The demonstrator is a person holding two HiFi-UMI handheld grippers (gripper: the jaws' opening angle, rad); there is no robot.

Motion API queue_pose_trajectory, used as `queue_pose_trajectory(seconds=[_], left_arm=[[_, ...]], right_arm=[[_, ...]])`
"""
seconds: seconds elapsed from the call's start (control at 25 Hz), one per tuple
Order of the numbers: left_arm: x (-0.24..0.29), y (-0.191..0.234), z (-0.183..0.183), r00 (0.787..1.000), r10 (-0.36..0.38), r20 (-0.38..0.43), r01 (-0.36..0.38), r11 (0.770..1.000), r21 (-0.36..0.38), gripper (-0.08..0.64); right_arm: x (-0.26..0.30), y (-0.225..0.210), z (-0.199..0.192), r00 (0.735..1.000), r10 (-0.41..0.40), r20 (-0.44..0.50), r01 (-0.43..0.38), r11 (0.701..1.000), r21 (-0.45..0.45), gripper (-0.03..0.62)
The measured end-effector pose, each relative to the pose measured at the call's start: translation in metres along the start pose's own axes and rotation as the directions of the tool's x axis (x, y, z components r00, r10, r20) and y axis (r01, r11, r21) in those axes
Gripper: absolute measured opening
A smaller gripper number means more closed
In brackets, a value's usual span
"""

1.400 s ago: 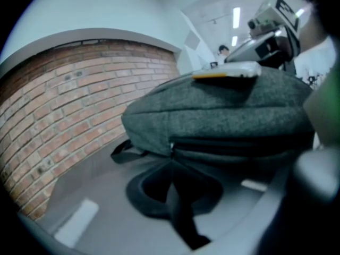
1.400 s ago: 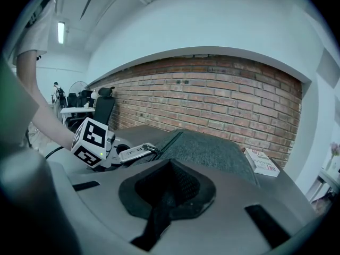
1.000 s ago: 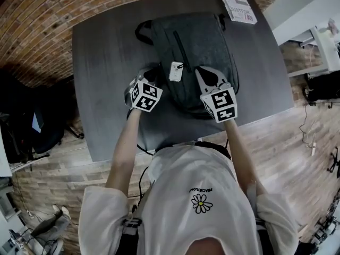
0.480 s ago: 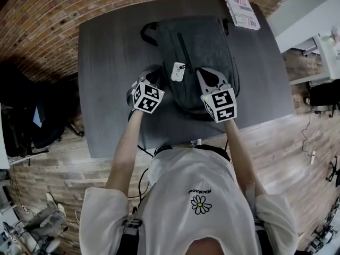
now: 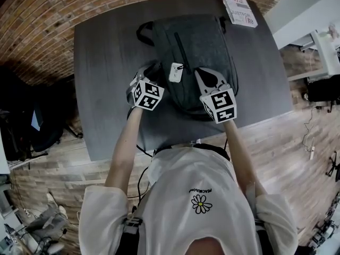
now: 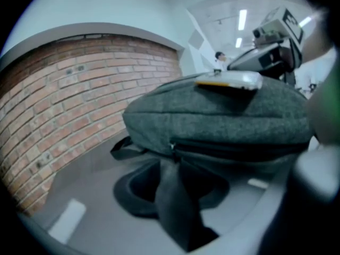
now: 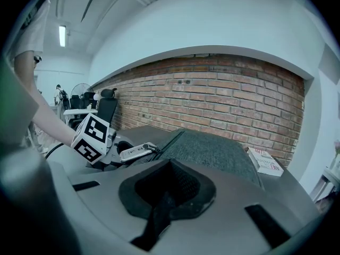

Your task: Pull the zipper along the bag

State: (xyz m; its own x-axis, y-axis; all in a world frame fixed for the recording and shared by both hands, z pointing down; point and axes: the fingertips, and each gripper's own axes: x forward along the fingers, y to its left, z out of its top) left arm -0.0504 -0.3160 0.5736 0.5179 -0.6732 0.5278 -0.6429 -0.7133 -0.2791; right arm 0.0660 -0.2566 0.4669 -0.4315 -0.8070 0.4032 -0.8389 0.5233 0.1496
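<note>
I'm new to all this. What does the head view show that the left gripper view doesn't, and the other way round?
Only the head view shows the person's white shirt, the white book at the far corner of the table, and the wooden floor. Only the left gripper view shows the side zipper of the backpack up close, plus ceiling lights. Both show the backpack, the white tag lying on top of it, the table and the brick wall.
</note>
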Motion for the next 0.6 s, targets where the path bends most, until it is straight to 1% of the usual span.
queue_pose_trajectory(seconds=[0.16,0.28,0.32,0.4,0.48,0.6], left_arm=[[0.008,0.002,-0.002,1.0,-0.021,-0.014,0.021,0.999,0.028,0.115],[0.011,0.006,0.001,1.0,-0.015,-0.007,0.015,0.999,0.047,0.109],[0.011,0.008,0.003,1.0,-0.011,-0.002,0.011,0.999,0.04,0.095],[0.013,0.01,0.006,1.0,-0.016,0.01,0.016,1.0,0.012,0.043],[0.014,0.008,0.007,0.999,-0.038,0.019,0.038,0.999,-0.004,0.028],[0.011,0.002,0.005,0.998,-0.065,0.019,0.065,0.998,0.015,0.011]], right_arm=[[0.001,0.001,-0.001,1.0,0.002,-0.001,-0.002,1.0,0.001,-0.002],[0.002,0.002,0.0,1.0,0.004,0.001,-0.004,1.0,0.003,-0.002],[0.002,0.002,0.0,1.0,0.004,0.001,-0.004,1.0,0.003,-0.002],[0.002,0.001,0.0,1.0,0.004,0.0,-0.004,1.0,0.003,-0.002],[0.003,0.002,0.0,1.0,0.006,0.0,-0.006,1.0,0.005,-0.002],[0.002,0.002,0.0,1.0,0.01,0.003,-0.01,1.0,0.007,-0.002]])
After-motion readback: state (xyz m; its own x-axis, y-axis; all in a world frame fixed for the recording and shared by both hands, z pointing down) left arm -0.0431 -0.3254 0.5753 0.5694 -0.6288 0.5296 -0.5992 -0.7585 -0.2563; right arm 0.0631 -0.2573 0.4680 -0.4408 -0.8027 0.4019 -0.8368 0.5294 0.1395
